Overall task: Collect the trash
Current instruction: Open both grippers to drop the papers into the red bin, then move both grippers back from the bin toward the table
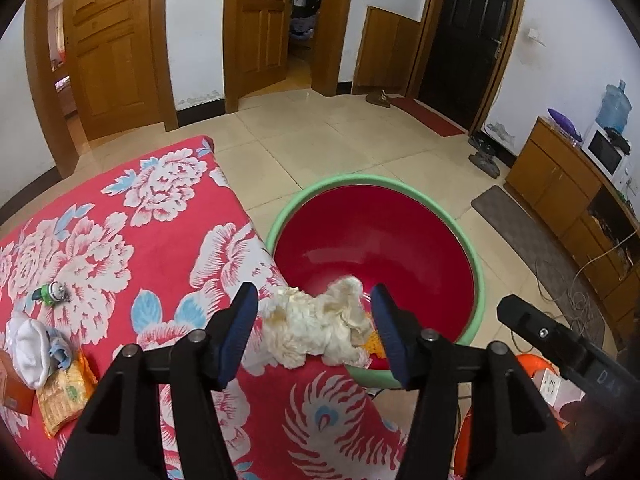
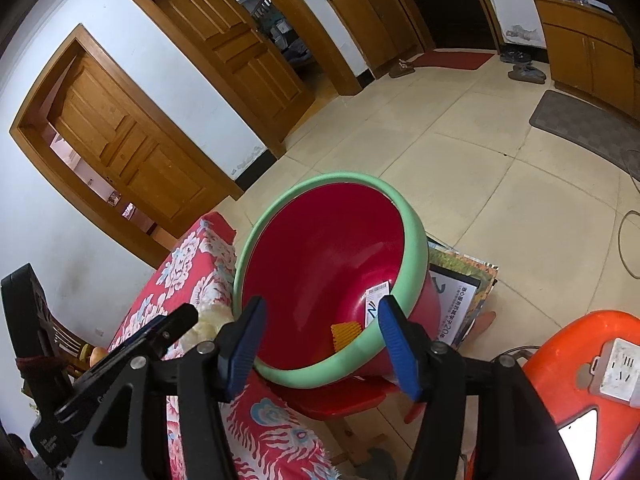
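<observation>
Left tool (image 1: pixel 316 332) has its jaws apart, blue pads (image 1: pixel 236 340) either side of a crumpled tissue wad (image 1: pixel 316 328); I see a gap between each pad and the wad, so no clamp. Wad sits at the edge of the red floral surface (image 1: pixel 120 240), partly hanging over the basin rim (image 1: pixel 280 216). Basin (image 2: pixel 320 256) is red inside with a green rim, tilted, just beside the surface. An orange scrap (image 2: pixel 346 334) lies at the bottom of it, and a white label (image 2: pixel 374 302) is stuck on the inner wall.

Right tool (image 2: pixel 320 336) is also apart, pads straddling the near basin rim without touching it, nothing between them but the rim. I can see the left tool's finger at the left of the right wrist view, near the wad (image 2: pixel 208 320).

More on the surface, well apart from the wad: green bottle cap (image 1: pixel 52 294), white sock (image 1: pixel 32 348), yellow snack wrapper (image 1: pixel 60 396). Orange stool (image 2: pixel 580 360) carrying a power strip (image 2: pixel 618 372) stands right of the basin. Tile floor (image 1: pixel 340 140) beyond.
</observation>
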A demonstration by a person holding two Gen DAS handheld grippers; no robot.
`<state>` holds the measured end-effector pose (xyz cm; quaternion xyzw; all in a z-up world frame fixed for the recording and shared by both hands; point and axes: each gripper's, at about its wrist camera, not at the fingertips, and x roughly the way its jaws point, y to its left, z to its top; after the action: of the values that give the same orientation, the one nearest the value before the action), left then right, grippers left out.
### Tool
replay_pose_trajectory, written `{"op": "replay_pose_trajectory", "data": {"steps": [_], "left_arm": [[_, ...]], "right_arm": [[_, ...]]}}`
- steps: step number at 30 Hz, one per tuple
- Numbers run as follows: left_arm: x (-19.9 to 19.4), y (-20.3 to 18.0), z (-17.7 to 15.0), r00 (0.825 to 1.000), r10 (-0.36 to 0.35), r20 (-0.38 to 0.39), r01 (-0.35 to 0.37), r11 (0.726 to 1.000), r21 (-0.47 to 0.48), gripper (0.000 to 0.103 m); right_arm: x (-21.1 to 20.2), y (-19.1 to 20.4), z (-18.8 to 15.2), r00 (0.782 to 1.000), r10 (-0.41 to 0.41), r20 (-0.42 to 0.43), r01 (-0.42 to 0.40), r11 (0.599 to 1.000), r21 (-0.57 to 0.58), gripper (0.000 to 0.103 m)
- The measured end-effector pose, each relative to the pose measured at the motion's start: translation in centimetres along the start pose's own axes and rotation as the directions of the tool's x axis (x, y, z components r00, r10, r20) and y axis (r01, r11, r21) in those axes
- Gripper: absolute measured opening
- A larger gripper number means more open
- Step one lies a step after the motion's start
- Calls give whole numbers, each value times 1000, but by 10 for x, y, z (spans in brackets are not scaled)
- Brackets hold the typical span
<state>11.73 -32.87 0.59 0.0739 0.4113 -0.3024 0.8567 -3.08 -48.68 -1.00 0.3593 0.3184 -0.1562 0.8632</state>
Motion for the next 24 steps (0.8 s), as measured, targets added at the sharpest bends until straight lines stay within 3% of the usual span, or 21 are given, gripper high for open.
{"op": "replay_pose_trajectory", "data": {"steps": [24], "left_arm": [[-39, 35, -21, 999, 39, 4, -38, 996, -76, 60]], "right_arm": [[-18, 25, -12, 999, 39, 7, -38, 998, -53, 66]]}}
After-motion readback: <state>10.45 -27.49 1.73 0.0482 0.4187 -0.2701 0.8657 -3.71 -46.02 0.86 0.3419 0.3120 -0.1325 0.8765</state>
